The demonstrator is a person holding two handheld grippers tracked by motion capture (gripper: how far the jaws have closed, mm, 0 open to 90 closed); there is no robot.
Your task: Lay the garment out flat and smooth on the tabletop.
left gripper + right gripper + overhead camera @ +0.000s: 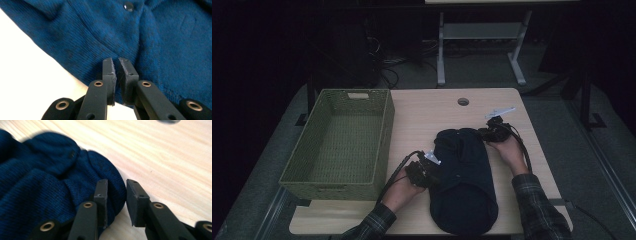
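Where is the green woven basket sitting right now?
In the high view, the green woven basket sits on the left part of the table, just left of the left gripper and the dark blue sweater.

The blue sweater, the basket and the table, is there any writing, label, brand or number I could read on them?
None: no readable text.
Sweater: plain knit, a dark button without lettering.
Basket: woven, no label.
Table: bare wood, one round hole, no print.

Blue knitted garment [105, 32] across pale table [30, 82], dark button [128, 6] near top, left gripper [116, 65] jaws nearly closed at fabric edge
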